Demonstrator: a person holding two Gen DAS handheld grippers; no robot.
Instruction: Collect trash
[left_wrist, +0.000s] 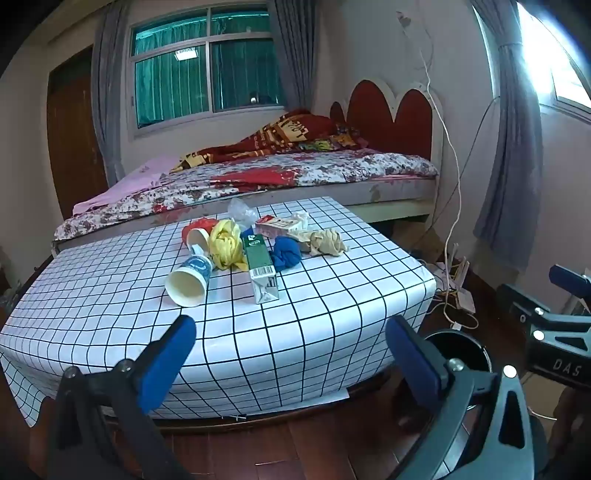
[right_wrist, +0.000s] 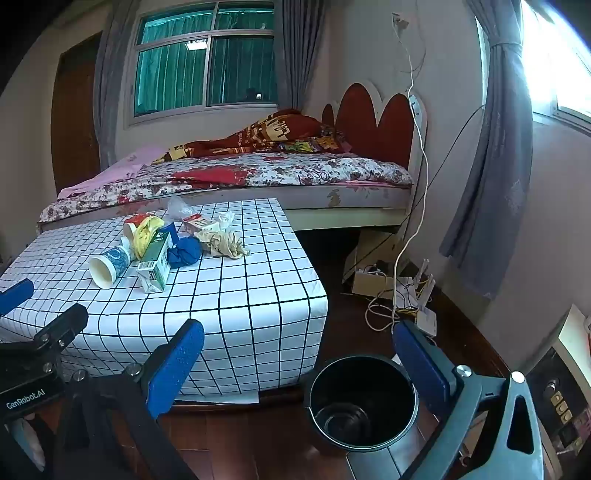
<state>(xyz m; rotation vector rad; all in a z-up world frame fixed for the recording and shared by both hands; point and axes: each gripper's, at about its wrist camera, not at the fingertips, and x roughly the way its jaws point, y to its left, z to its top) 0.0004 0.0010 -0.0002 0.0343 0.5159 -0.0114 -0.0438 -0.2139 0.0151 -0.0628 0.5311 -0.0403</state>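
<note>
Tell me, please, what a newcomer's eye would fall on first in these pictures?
Probably the heap of trash in the middle of the checked tablecloth: a tipped paper cup, a green carton, and crumpled yellow and blue bags. Next, the empty black bin on the floor right of the table, and the red-headboard bed behind.

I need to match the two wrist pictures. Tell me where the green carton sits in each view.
Left wrist: green carton near picture centre, on the checked tablecloth, right of the paper cup.
Right wrist: green carton left of centre, same cloth.
Shared landmark: the blue crumpled wad touching its right side.
</note>
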